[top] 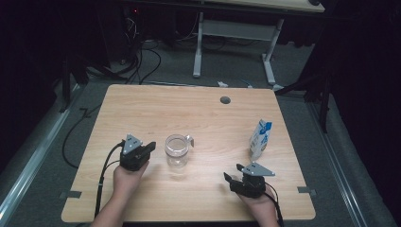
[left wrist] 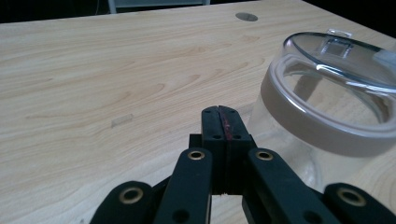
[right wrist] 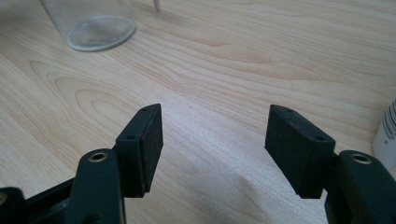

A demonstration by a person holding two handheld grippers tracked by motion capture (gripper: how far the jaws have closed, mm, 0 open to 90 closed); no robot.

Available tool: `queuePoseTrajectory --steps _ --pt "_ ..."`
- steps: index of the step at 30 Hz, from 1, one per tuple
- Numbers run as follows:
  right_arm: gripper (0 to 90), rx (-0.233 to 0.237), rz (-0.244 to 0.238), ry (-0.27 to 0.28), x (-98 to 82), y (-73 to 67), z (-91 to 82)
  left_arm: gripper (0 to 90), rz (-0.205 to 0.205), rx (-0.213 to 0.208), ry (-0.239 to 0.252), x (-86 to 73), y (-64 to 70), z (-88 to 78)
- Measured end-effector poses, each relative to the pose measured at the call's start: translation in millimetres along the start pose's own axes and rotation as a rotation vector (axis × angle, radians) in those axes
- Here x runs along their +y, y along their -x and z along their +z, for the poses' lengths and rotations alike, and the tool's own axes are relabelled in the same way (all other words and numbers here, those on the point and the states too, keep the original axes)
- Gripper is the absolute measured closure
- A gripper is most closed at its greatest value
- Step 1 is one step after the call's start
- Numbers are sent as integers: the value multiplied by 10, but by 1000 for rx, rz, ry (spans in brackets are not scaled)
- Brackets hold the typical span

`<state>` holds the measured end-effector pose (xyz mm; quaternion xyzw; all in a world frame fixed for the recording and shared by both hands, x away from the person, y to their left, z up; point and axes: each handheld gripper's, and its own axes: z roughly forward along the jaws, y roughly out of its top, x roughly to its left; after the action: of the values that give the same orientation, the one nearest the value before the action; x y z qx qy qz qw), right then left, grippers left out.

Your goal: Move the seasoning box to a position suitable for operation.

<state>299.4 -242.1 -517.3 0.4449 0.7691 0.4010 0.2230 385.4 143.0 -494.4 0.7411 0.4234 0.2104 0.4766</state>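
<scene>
On the wooden desk stands a clear glass jar with a small clip or handle on the far rim, near the middle. A small milk carton stands upright toward the right edge, well apart from the jar.

The left gripper is just beside the jar, on its left side. In the left gripper view its two black jaws are pressed fully together, with nothing between them, and the jar rises close at the right of the jaws, not touching them as far as I can see. The right gripper rests low over the desk near the front edge, below and to the left of the carton. In the right gripper view its jaws stand wide apart, and only bare wood is between them; it holds nothing. The base of the jar shows far at the top left, and a bit of the carton at the right edge.

I judge that the work is at its beginning: both things are untouched. The step in hand seems to be the approach to the jar and the carton. Next, the left gripper must spread its jaws wide before it can take the jar, and the right gripper must move up to the carton and close on its sides gently, because it can tip or crush.
</scene>
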Motion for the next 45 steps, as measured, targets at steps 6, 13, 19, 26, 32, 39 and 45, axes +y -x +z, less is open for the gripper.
queuePoseTrajectory --steps 6,13,19,26,32,39,45 --pt "370 -2 0 -8 -5 -8 12 900 22 16 -9 79 21 165" --pt "356 3 -3 -15 -7 -9 22 900 21 21 -25 122 14 308" --pt "331 -1 -16 -24 -9 -10 40 900 41 0 -5 121 60 342" --pt "340 -29 2 -23 -10 7 50 900 46 -17 13 139 130 344" --pt "346 -32 8 -30 -15 3 68 900 36 -21 24 106 143 312" --pt "335 -37 21 -28 -16 41 51 900 48 -35 37 24 256 208" --pt "342 -31 22 -31 -23 49 60 900 56 -53 46 -81 440 47"
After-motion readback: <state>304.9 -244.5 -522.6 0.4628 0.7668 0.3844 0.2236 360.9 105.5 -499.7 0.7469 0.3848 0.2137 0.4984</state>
